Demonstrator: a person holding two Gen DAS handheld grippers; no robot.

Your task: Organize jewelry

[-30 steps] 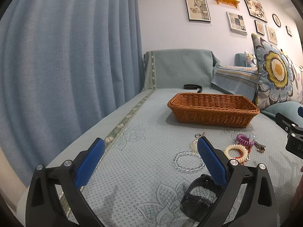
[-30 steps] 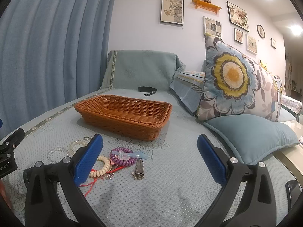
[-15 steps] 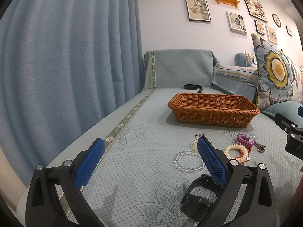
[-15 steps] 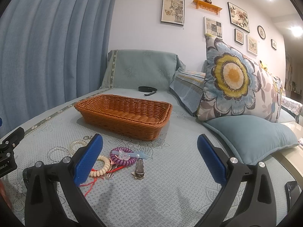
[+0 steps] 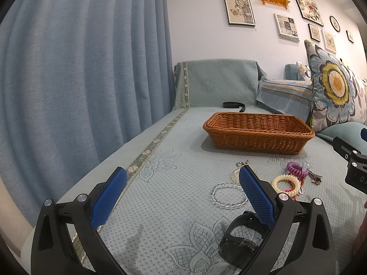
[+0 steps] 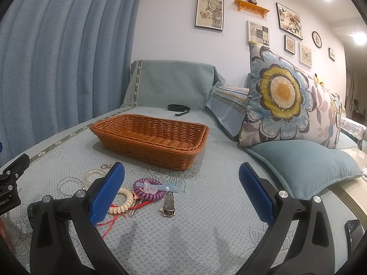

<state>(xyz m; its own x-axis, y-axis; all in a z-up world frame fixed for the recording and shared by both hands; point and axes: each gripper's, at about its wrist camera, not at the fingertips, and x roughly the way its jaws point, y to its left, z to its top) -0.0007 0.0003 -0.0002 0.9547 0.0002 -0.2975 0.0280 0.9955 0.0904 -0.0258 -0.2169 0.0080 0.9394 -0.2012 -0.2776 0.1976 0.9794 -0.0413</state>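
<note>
An empty brown wicker basket stands on the sofa seat. In front of it lies jewelry: a clear bead bracelet, a cream bead bracelet with red cord, a purple coil band, a metal clip and a black watch. My left gripper is open and empty, the watch under its right finger. My right gripper is open and empty, just before the coil band and clip.
A blue curtain hangs along the left. A flowered pillow and a plain blue cushion lie to the right. A black strap lies behind the basket by the sofa back. A table edge is at far right.
</note>
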